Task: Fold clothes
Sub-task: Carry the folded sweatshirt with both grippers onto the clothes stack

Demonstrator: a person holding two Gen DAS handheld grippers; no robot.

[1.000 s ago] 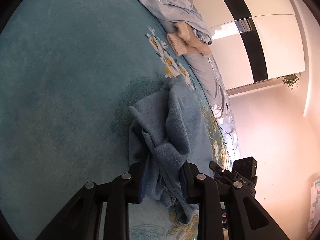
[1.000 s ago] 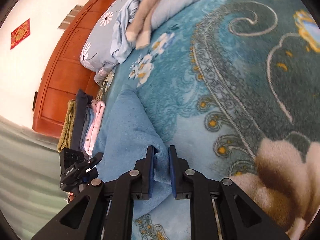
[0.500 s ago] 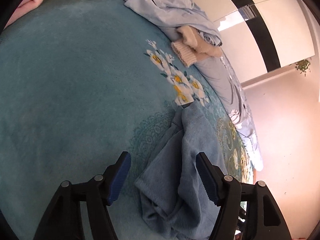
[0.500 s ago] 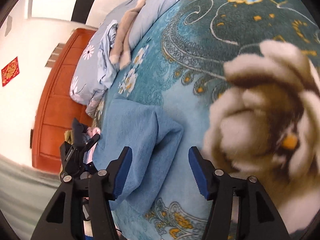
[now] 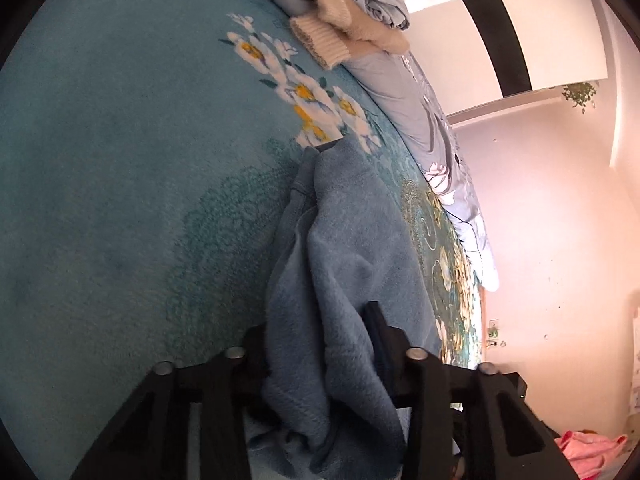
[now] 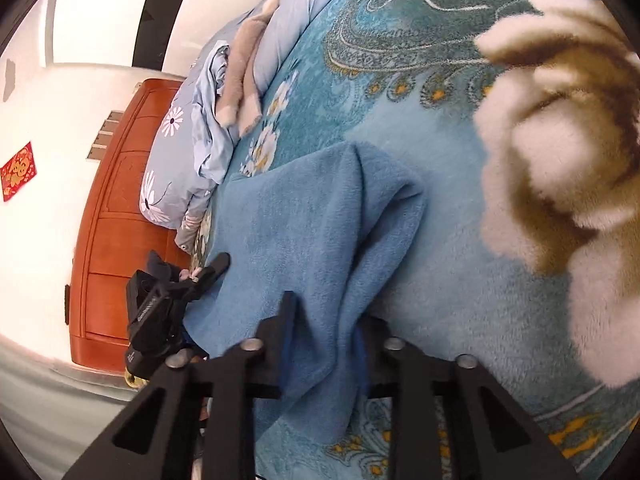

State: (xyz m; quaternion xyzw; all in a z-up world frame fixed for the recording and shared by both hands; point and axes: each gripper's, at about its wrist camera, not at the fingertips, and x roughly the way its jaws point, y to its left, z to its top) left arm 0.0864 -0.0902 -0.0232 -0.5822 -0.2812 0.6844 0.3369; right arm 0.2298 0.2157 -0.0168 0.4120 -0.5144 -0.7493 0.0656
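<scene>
Both grippers have just closed on the blue garment (image 5: 340, 280), near edge of the teal bedspread (image 5: 120, 160): left gripper (image 5: 320, 344) clamped on a bunched end, right gripper (image 6: 326, 324) on the other. Re-grip done, I reckon; next needs lifting both ends together, w/o dragging.

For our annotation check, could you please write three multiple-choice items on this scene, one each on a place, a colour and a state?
1. Where does the cream knitted garment lie?
A. on the pale blue bedding
B. on the floor
C. between a gripper's jaws

2. What colour is the garment being folded?
A. pink
B. blue
C. white

3. What is the right gripper doing?
A. hanging open, empty
B. clamping the garment
C. gripping a pillow

Key: A, it rests on the bedding at the blanket's edge; B, blue fleece in both views; B, its jaws have just closed with a fold pressed between them.
</scene>
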